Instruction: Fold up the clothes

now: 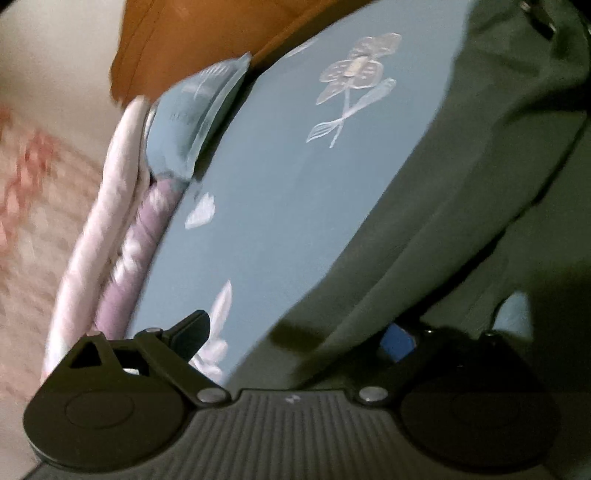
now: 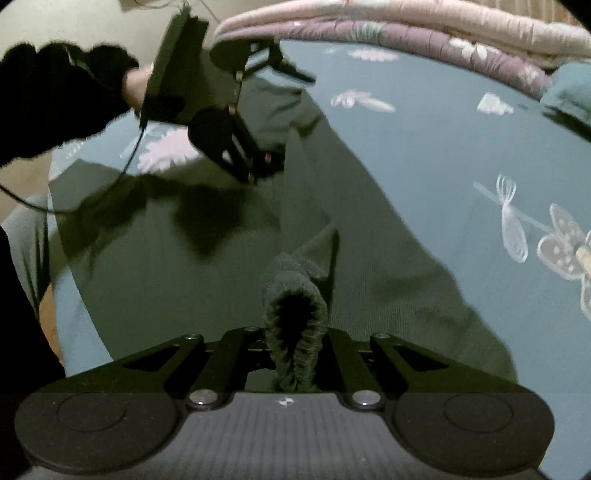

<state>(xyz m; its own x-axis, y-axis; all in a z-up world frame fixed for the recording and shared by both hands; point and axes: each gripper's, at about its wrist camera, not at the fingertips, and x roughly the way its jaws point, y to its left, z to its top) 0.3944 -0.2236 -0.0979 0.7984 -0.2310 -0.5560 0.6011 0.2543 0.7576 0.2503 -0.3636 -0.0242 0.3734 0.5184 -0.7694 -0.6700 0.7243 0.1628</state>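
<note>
A dark green sweater [image 2: 207, 280] lies spread on the teal flowered bedsheet [image 2: 436, 155]. My right gripper [image 2: 295, 354] is shut on the sweater's ribbed sleeve cuff [image 2: 295, 314], which bunches up between the two fingers. In the right wrist view my left gripper [image 2: 291, 118] hovers at the sweater's far edge, held by a hand in a black sleeve [image 2: 55, 96], jaws spread wide. In the left wrist view the left gripper [image 1: 295, 332] is open. Its left finger [image 1: 192, 330] is over the sheet, and green sweater cloth [image 1: 461, 221] covers most of the right finger.
A folded pink and purple quilt [image 2: 406, 29] runs along the far side of the bed, with a blue pillow [image 1: 192, 122] beside it. An orange-brown headboard [image 1: 192, 40] stands behind. A black cable [image 2: 125, 162] hangs from the left gripper.
</note>
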